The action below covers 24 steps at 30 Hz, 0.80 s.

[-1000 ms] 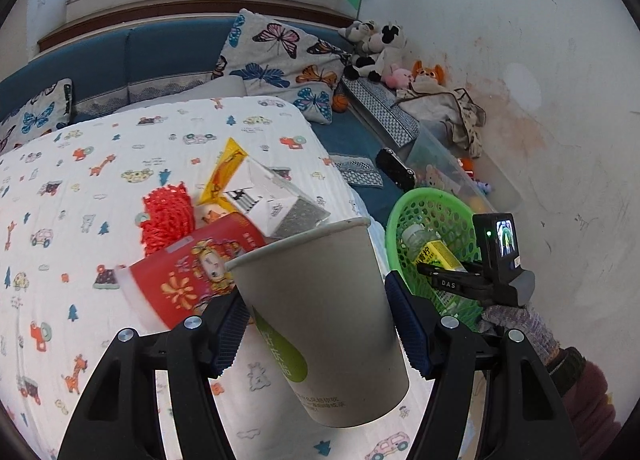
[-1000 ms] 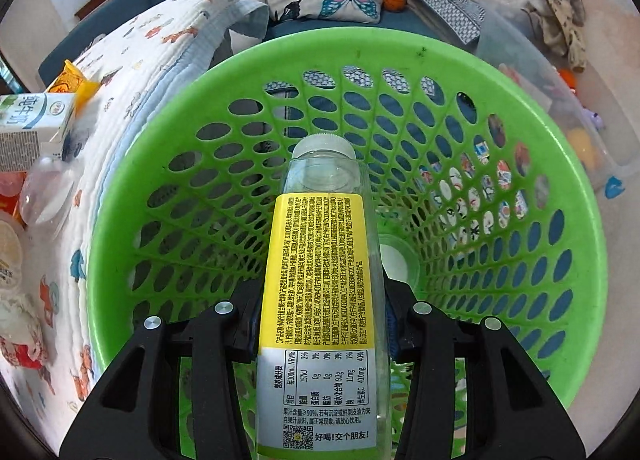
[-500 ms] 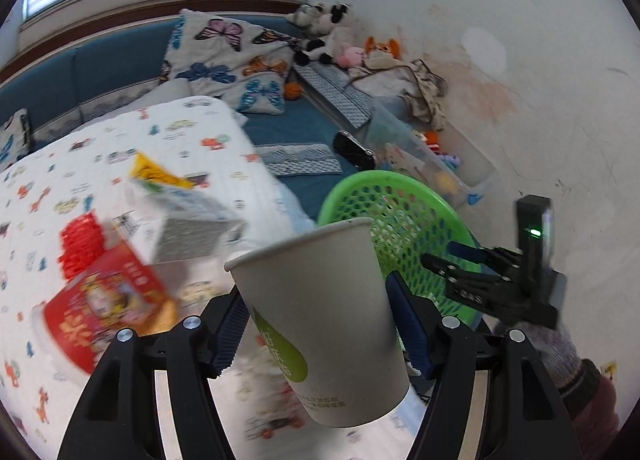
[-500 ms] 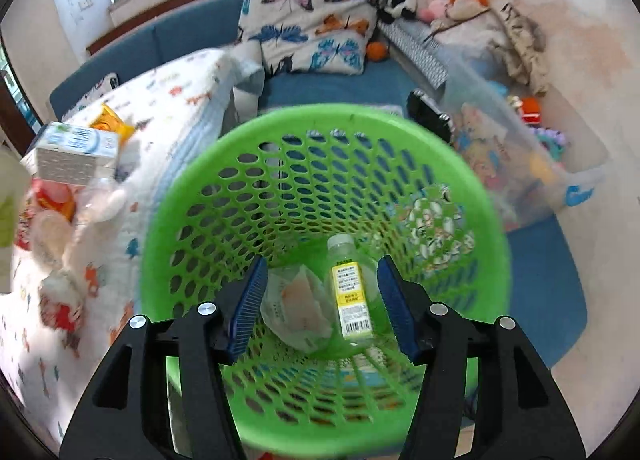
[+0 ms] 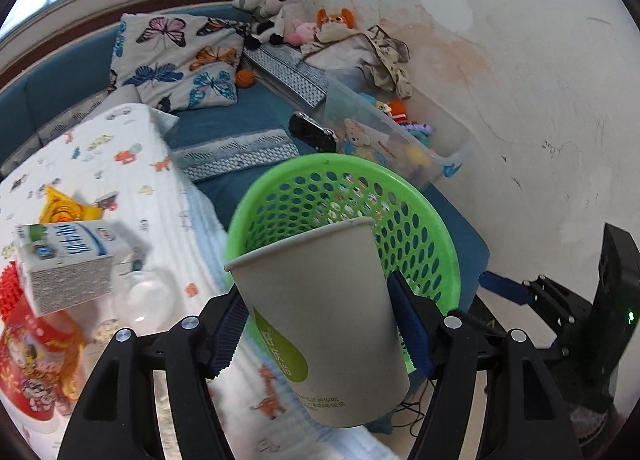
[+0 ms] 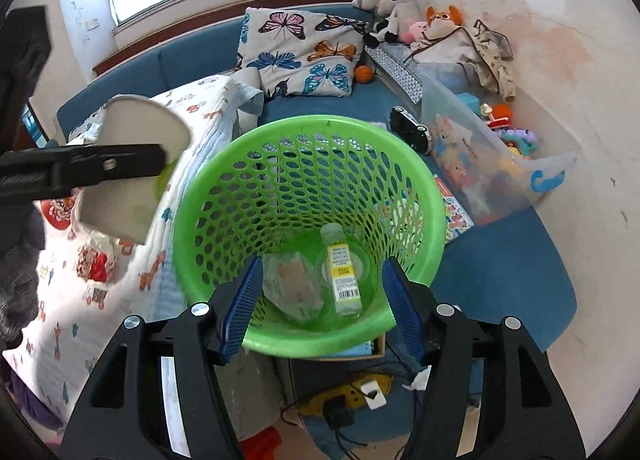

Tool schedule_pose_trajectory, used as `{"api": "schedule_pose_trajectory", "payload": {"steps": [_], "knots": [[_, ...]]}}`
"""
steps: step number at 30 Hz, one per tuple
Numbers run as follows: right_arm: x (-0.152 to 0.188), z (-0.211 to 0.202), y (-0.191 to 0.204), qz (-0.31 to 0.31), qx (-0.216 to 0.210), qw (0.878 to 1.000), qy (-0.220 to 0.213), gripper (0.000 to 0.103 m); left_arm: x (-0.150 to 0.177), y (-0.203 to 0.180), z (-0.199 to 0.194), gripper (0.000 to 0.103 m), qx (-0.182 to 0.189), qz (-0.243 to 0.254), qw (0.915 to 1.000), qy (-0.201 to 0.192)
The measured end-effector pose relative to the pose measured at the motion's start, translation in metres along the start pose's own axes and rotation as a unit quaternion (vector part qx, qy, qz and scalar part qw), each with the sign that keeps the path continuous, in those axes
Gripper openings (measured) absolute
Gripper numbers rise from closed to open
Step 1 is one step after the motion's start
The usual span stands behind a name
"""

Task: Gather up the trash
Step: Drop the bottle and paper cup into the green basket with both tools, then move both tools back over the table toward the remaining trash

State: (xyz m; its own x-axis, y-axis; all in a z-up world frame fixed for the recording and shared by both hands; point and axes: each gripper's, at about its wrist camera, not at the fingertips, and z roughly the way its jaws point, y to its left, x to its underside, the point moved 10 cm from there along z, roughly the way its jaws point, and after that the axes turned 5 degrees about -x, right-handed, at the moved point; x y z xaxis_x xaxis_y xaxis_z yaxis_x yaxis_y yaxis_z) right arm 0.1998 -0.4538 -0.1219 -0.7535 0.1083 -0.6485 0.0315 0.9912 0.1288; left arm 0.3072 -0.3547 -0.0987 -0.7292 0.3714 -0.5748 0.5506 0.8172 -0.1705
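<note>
Left wrist view. Item: paper cup (image 5: 320, 316), white with a green mark, pinched at its sides by my left hand-held gripper (image 5: 318, 324); mouth tilted up and away, long axis leaning toward the far side. Just beyond its rim: the green basket (image 5: 436, 228), open mouth far and slightly right of the cup. On the bed (image 5: 120, 164) at left, uncollected: milk carton (image 5: 64, 260), red cup (image 5: 28, 364), yellow wrapper (image 5: 60, 210).

Right wrist view. My right hand-held gripper (image 6: 320, 300): spread and empty, its jaws having just been opening, hanging above the basket's (image 6: 192, 220) near rim. In the basket's bottom: yellow-labelled bottle (image 6: 342, 268), crumpled clear wrapper (image 6: 292, 284). The cup (image 6: 132, 176) appears at left, over the bed edge, just outside the basket rim.

Judgement: the left hand is the one carrying; the cup must travel right, over the rim.
</note>
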Motion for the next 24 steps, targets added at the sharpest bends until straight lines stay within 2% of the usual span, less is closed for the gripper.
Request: {"api": "schedule_pose_trajectory", "payload": {"steps": [7,9,12,18,24], "knots": [[0.011,-0.001,-0.001,0.008,-0.006,1.000,0.003,0.063,-0.001,-0.012,0.018,0.068,-0.005,0.012,0.9998,0.012],[0.012,-0.001,0.000,0.009,-0.008,1.000,0.003,0.063,0.001,-0.013,0.022,0.072,-0.007,0.016,0.9998,0.013],[0.014,-0.001,0.002,0.009,-0.010,1.000,0.002,0.063,0.004,-0.015,0.022,0.074,-0.003,0.020,0.9997,0.012],[0.015,-0.004,0.014,0.004,-0.020,1.000,-0.001,0.063,0.013,-0.003,0.003,0.075,-0.009,0.021,0.9997,0.000],[0.013,-0.010,0.040,-0.007,-0.037,0.999,-0.011,0.064,0.026,0.026,-0.029,0.075,-0.037,0.008,0.9990,-0.023]]}}
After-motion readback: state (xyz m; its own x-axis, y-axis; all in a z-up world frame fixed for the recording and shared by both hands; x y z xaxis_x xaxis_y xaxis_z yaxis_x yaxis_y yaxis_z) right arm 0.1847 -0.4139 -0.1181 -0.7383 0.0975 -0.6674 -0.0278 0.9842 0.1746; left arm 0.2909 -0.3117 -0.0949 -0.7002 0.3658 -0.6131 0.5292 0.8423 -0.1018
